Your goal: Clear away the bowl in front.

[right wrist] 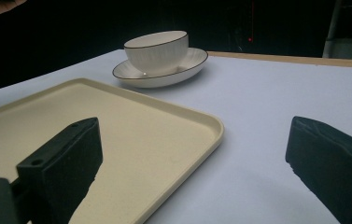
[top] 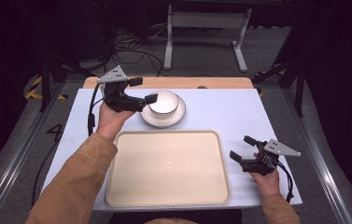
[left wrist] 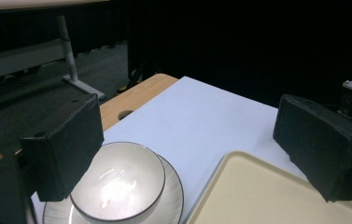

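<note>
Hovering wide open and empty at the far left of the table, the left gripper (top: 143, 90) has one jaw just beside the white bowl (top: 163, 101), which sits in a saucer (top: 179, 115) beyond the bare cream tray (top: 169, 167), while the right gripper (top: 242, 148) rests open, holding nothing, right of that tray.

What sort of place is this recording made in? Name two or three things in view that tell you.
Probably a lab or recording studio, not a home: dark curtained surroundings, loose cables on the grey floor, and a covered table bearing just a tray and a bowl on a plate.
</note>
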{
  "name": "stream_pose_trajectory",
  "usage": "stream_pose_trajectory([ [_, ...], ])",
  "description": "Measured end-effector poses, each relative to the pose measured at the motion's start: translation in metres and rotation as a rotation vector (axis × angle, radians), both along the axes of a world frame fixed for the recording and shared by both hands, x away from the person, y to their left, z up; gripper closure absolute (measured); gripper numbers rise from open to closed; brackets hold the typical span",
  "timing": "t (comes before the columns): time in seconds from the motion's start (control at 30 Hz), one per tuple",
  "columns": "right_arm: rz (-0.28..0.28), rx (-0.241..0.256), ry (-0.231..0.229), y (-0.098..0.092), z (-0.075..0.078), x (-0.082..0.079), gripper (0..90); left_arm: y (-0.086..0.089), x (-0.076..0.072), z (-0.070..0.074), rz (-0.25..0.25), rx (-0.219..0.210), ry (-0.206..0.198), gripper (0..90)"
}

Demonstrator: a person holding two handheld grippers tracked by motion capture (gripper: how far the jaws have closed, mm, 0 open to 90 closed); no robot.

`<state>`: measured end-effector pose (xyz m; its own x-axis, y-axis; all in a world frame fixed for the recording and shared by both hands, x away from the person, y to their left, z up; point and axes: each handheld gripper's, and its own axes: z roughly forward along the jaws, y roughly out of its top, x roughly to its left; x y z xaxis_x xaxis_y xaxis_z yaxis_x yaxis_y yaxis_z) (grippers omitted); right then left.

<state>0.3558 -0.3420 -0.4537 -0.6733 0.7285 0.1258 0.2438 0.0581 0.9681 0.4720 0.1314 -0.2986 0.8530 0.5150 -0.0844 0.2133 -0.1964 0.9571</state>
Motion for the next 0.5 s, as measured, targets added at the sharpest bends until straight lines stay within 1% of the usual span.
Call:
stream_pose_trajectory([
  [0.1,-0.001,-0.003,-0.002,0.000,0.000,0.000,4.4,-0.008,0.005,-0.001,-0.013,0.010,0.008,12.3],
  [0.13,-0.001,-0.003,-0.002,0.000,0.000,0.000,4.4,-0.013,0.008,-0.001,-0.017,0.032,0.001,13.2],
  [0.17,-0.002,-0.002,-0.002,0.000,0.000,0.000,4.4,-0.015,0.009,-0.001,-0.019,0.045,0.001,14.1],
  [0.27,-0.004,-0.001,-0.005,0.000,0.000,-0.001,4.4,-0.024,0.013,0.000,-0.024,0.107,-0.012,15.8],
  [0.3,-0.006,-0.001,-0.005,0.000,0.000,-0.001,4.4,-0.024,0.013,0.000,-0.024,0.107,-0.012,16.2],
  [0.33,-0.006,-0.002,-0.004,0.000,0.000,-0.001,4.4,-0.027,0.014,0.001,-0.025,0.130,-0.020,17.1],
  [0.37,-0.008,-0.002,-0.006,0.000,0.000,-0.001,4.4,-0.031,0.017,0.004,-0.032,0.165,-0.029,17.5],
  [0.4,-0.009,-0.003,-0.006,0.000,0.000,-0.001,4.4,-0.031,0.017,0.004,-0.032,0.165,-0.029,18.1],
  [0.43,-0.009,-0.005,-0.005,0.000,0.000,-0.001,4.4,-0.034,0.017,0.004,-0.038,0.177,-0.021,18.8],
  [0.5,-0.010,-0.006,-0.005,0.000,0.000,-0.001,4.4,-0.038,0.020,0.006,-0.051,0.202,-0.027,20.3],
])
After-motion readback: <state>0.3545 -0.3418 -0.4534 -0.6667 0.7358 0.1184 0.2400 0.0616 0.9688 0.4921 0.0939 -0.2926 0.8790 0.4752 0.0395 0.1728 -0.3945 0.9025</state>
